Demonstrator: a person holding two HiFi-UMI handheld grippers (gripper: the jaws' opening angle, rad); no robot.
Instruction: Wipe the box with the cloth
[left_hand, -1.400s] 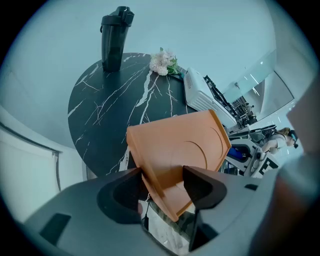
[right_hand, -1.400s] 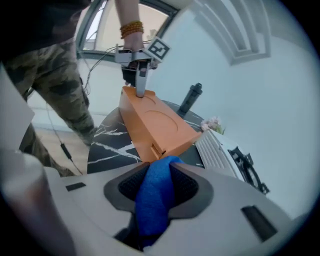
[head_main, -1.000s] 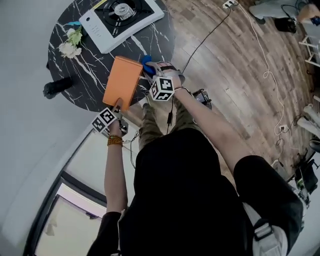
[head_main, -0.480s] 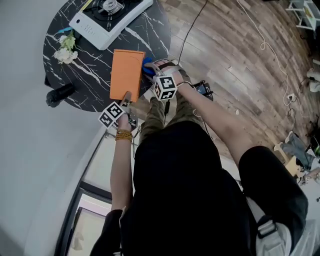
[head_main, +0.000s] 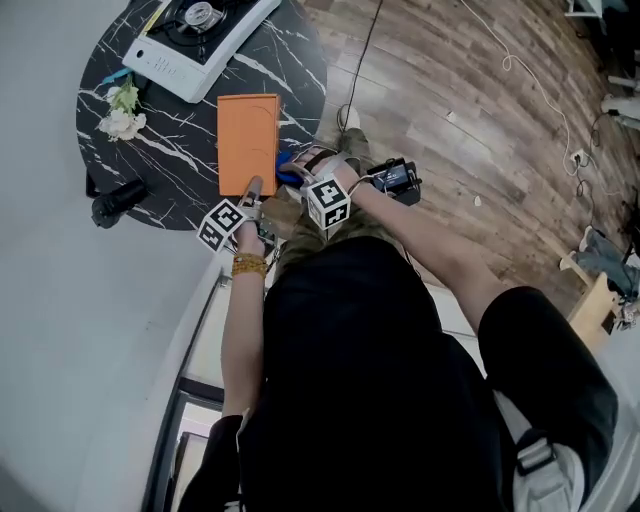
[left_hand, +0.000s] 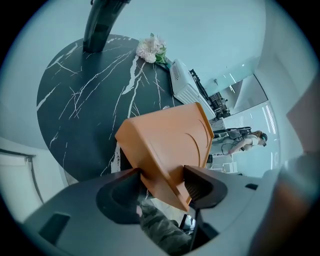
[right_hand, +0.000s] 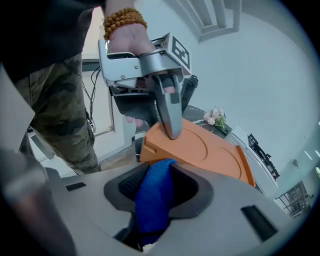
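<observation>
Left gripper (left_hand: 164, 181) clamps closed orange box (head_main: 247, 143); right gripper (right_hand: 156, 181) clamps cloth (right_hand: 151, 202).

**Both grippers loaded, arms tucked in close**

Left forearm (head_main: 236, 340) runs straight out from the body, bare, a bead bracelet (head_main: 247, 265) on the wrist. The left hand (head_main: 246, 240) is wrapped round the handle and the left gripper (head_main: 254, 187) is pitched down. In its own view the left gripper (left_hand: 162, 181) has both jaws clamped across the near corner of the orange box (left_hand: 170, 142).

Over to the right: the right forearm (head_main: 430, 250) angles in across the lap. The right gripper (head_main: 296, 174) sits just beside the left one, its marker cube (head_main: 327, 201) facing up. The right gripper (right_hand: 156, 186) holds the blue cloth (right_hand: 152, 200) bunched between wide-set jaws, pointing down toward the left gripper's finger (right_hand: 167, 112).
</observation>
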